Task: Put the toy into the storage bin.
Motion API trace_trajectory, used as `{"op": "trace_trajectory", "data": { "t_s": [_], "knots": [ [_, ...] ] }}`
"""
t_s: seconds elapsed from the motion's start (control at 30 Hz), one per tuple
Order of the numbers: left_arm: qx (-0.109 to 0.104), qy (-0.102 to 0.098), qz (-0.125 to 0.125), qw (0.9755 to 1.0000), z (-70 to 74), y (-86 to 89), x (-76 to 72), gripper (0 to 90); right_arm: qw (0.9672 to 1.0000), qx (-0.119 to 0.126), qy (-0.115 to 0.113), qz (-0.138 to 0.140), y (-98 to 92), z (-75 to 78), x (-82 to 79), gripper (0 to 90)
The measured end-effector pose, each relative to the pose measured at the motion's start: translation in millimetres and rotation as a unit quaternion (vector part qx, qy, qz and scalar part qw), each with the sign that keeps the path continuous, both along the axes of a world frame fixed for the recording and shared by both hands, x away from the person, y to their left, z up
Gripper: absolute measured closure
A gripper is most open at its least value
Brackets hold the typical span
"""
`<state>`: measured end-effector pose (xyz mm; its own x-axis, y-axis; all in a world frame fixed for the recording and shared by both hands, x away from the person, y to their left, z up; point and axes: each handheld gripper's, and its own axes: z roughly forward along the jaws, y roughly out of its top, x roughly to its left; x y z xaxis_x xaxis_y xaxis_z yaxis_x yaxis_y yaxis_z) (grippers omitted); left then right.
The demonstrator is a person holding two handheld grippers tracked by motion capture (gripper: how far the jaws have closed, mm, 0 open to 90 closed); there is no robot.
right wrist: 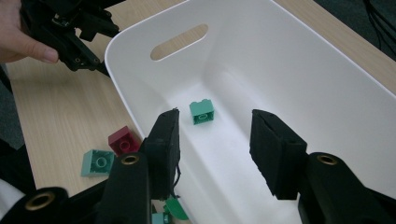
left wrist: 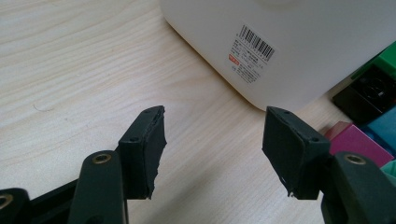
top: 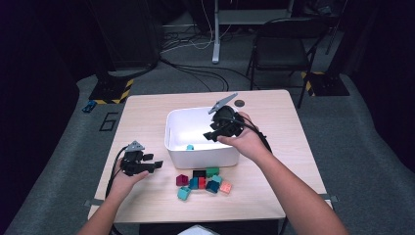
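A white bin (top: 172, 128) stands mid-table, with one teal brick (top: 190, 147) (right wrist: 201, 112) lying on its floor. My right gripper (top: 211, 134) (right wrist: 214, 140) hangs open over the bin's right side, nothing between its jaws. In front of the bin lies a cluster of several bricks (top: 203, 182): maroon (top: 182, 180), black (top: 198, 173), green (top: 212, 171), teal (top: 184, 193) and orange (top: 225, 187). My left gripper (top: 155, 162) (left wrist: 212, 135) rests open on the table left of the bin, empty, pointing toward the bin's labelled corner (left wrist: 250, 53) and the bricks.
A dark round disc (top: 239, 103) lies on the table behind the bin. A folding chair (top: 284, 46) and floor cables stand beyond the far edge. Bare wood (top: 142, 115) stretches left of the bin.
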<state>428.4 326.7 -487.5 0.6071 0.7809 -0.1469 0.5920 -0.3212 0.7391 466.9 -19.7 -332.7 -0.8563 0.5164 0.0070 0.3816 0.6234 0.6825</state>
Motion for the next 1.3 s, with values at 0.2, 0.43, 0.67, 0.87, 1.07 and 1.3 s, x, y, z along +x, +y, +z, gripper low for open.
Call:
{"op": "trace_trajectory", "data": {
  "t_s": [0.2, 0.43, 0.67, 0.87, 1.07, 1.3],
  "knots": [
    [0.0, 0.003, -0.001, 1.0, -0.2, 0.9, 0.3, 38.8, 0.9998, 0.015, -0.007, 0.012, -8.4, 0.9, -15.3, 53.2],
    [0.0, 0.003, -0.001, 1.0, -0.4, 0.4, 0.2, 38.8, 0.9995, 0.025, -0.009, 0.016, -19.2, -0.7, -34.5, 54.4],
    [-0.001, 0.004, 0.002, 1.0, -0.6, -0.1, -0.3, 38.8, 0.9993, 0.031, -0.01, 0.017, -24.8, -8.4, -46.9, 54.4],
    [0.0, 0.005, 0.0, 1.0, -1.1, 0.2, 0.1, 38.8, 0.9991, 0.037, -0.008, 0.017, -26.6, -23.0, -55.6, 53.6],
    [-0.001, 0.006, -0.001, 1.0, -1.3, 0.5, 0.3, 38.8, 0.9991, 0.041, 0.001, 0.011, -31.1, -43.5, -62.2, 53.3],
    [0.0, 0.005, -0.001, 1.0, -1.5, 0.3, 0.3, 38.8, 0.9986, 0.047, 0.022, -0.005, -36.0, -77.6, -67.7, 53.1]
  ]
}}
